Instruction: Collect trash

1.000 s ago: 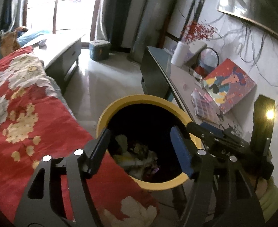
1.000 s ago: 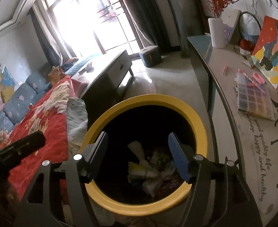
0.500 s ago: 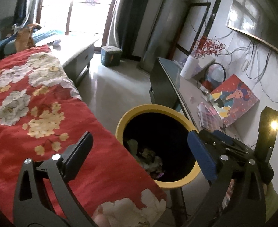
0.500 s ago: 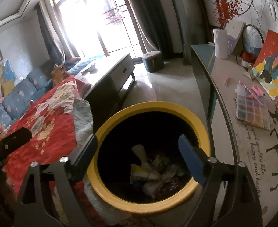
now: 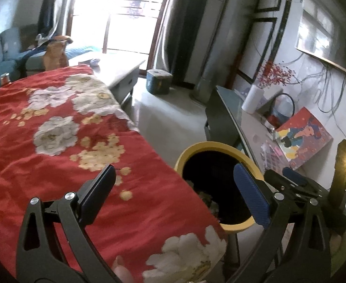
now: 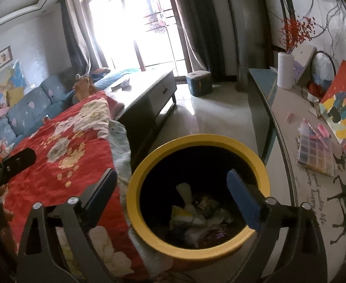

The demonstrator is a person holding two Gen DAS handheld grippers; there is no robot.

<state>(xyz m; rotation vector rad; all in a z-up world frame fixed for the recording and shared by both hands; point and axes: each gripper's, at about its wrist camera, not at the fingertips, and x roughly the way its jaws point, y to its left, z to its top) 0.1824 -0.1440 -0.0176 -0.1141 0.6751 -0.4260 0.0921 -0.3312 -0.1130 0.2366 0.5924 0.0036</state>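
A yellow-rimmed black trash bin (image 6: 147,167) stands between the bed and the desk, with several crumpled papers and wrappers (image 6: 196,219) at its bottom. It also shows in the left wrist view (image 5: 210,145). My right gripper (image 6: 171,198) is open and empty, held above the bin's mouth. My left gripper (image 5: 175,193) is open and empty, over the edge of the red floral blanket (image 5: 55,127), left of the bin. The right gripper's body (image 5: 298,186) shows at the right of the left wrist view.
A long desk (image 6: 283,122) on the right carries a painting (image 6: 345,103), a bead box (image 6: 314,151) and a white vase (image 6: 285,70). A coffee table (image 6: 147,87), a sofa (image 6: 19,108) and a small green box (image 6: 199,82) lie farther back.
Both grippers opened wider and drew back from the bin. The left one swung left, from above the bin to over the red blanket.
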